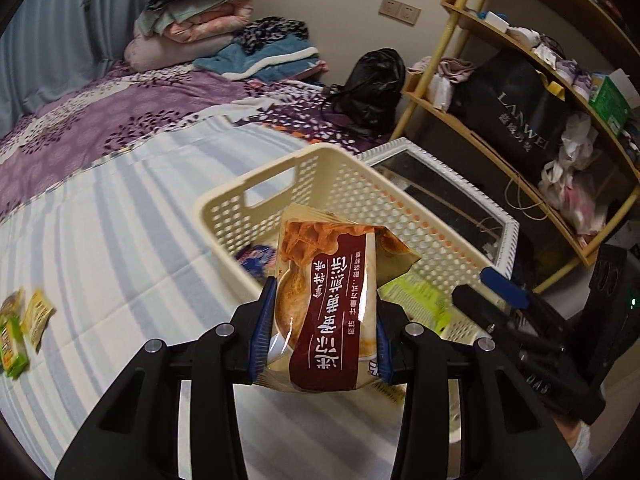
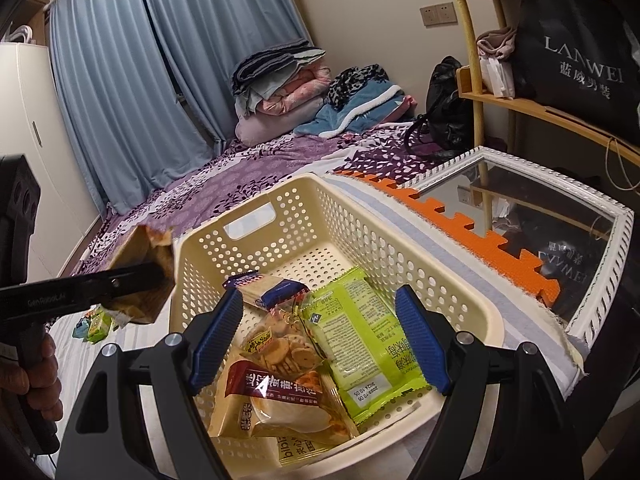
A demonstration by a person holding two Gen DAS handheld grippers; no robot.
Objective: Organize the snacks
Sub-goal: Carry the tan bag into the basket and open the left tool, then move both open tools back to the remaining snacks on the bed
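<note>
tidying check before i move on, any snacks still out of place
Yes: a few small snack packets lie loose on the striped bedsheet, outside the basket. The left gripper holds a waffle packet.

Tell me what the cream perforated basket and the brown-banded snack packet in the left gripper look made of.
Cream perforated basket: apparently moulded plastic, satin, with uniform round holes and a cut-out handle. Brown-banded snack packet: seemingly glossy plastic film, crinkled and glinting, clamped in the left gripper.

A pile of folded quilts and blankets is sitting at the far end of the purple floral bedspread, before pale blue curtains. A white-framed mirror is lying beside what may be an orange foam mat.
</note>
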